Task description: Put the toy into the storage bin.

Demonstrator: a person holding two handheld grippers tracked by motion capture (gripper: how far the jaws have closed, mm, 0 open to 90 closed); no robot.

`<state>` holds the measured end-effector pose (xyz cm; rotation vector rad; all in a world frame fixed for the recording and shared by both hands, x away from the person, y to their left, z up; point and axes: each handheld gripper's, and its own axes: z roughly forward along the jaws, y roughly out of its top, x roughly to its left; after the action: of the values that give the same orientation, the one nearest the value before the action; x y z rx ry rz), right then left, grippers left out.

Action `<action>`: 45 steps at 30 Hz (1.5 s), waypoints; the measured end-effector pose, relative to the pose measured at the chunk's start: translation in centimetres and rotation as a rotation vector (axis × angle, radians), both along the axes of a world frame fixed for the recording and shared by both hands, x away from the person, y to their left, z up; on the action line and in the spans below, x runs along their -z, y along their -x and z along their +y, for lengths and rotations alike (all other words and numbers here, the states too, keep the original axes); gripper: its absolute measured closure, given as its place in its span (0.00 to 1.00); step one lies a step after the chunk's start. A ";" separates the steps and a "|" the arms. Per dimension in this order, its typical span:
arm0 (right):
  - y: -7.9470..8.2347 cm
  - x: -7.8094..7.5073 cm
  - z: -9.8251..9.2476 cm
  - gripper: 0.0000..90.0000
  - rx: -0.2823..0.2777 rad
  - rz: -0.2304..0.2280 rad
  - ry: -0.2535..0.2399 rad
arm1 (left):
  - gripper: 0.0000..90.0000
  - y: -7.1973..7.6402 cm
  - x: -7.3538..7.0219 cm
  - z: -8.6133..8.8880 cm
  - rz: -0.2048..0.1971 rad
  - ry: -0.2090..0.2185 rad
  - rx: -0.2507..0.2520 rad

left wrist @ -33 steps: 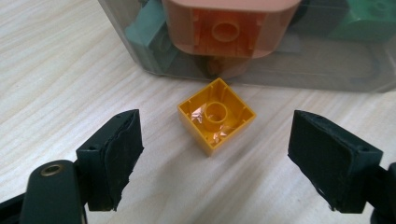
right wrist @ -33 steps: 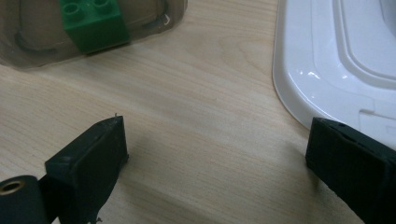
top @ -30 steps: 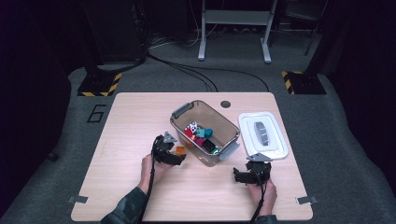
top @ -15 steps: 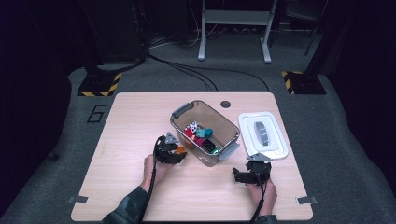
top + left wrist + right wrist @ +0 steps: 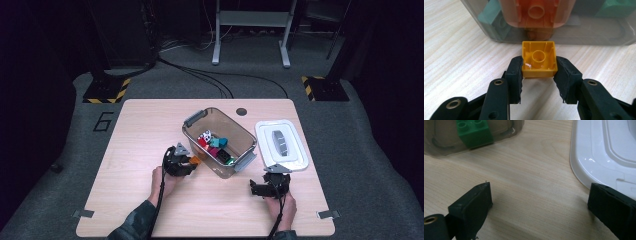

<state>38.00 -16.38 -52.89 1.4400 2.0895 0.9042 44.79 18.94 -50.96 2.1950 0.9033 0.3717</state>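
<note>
A yellow-orange brick (image 5: 539, 59) lies hollow side toward the camera on the wooden table, right against the clear bin's wall (image 5: 584, 37). My left gripper (image 5: 539, 65) has just been closing, and its black pads (image 5: 515, 72) now press the brick's two sides. In the high view the left gripper (image 5: 190, 162) sits at the bin's near-left corner with the brick (image 5: 195, 160) at its tip. My right gripper (image 5: 272, 176) rests near the white lid (image 5: 280, 145). Its jaws (image 5: 539, 195) stand wide apart over bare wood.
The clear bin (image 5: 239, 131) in mid-table holds several coloured bricks, among them a green one (image 5: 475, 132) seen through the wall. The white lid's edge (image 5: 586, 165) lies just by the right gripper's right jaw. Open tabletop (image 5: 130, 135) stretches to the left.
The left gripper's jaws have drawn together onto the orange brick beside the bin. Both hands have kept their places.
</note>
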 end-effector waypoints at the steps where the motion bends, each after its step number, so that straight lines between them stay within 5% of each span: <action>1: 0.0 0.0 0.0 0.05 0.001 0.001 0.000 | 0.66 0.1 -0.1 0.1 -0.002 0.005 -0.001; 18: 0.0 0.0 0.0 0.05 0.000 0.000 0.000 | 0.66 1.7 -4.4 2.8 -0.071 0.006 0.002; 29: 0.0 0.0 0.0 0.05 0.000 -0.001 0.000 | 0.66 1.6 -9.8 4.1 -0.156 0.013 -0.026; 37: 0.0 0.0 0.0 0.05 0.000 -0.001 0.000 | 0.66 -0.7 -13.1 2.7 -0.169 -0.029 0.009; 45: 0.0 0.0 0.0 0.05 0.000 0.000 0.000 | 0.66 -3.1 -13.4 -0.5 -0.118 -0.082 0.053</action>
<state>38.01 -16.38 -52.89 1.4400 2.0893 0.9046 47.92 18.45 -37.57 2.2408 0.7762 0.5147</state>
